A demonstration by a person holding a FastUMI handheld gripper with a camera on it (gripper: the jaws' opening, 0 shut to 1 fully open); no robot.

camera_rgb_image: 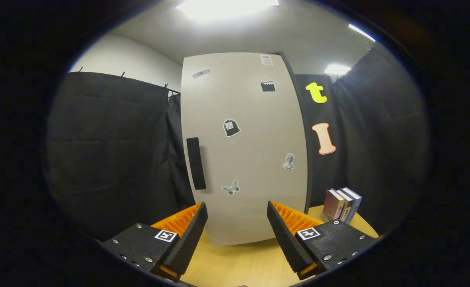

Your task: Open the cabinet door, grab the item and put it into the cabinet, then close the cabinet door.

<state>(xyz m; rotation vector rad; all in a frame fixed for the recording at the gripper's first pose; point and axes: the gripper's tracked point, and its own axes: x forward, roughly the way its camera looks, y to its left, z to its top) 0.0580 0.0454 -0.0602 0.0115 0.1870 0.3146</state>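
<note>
Cabinet door (245,147), a pale flat panel dotted with 5 small stickers, stands closed on the light wooden counter (235,263), its black vertical bar handle (196,163) near the left edge. Hand-held gripper (237,235) hovers released, likely lining up for that handle. 3 upright books (342,204) wait at the counter's right edge.

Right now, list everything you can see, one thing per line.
cabinet: one, pale grey, door shut, standing on the table beyond the fingers
handle: one, black, upright on the door's edge
stickers: six, grey and black, scattered on the door
books: three, pinkish and blue-white, upright beside the cabinet
table: one, light wood, under the cabinet
curtain: black, behind
gripper: one, fingers open, empty
</note>
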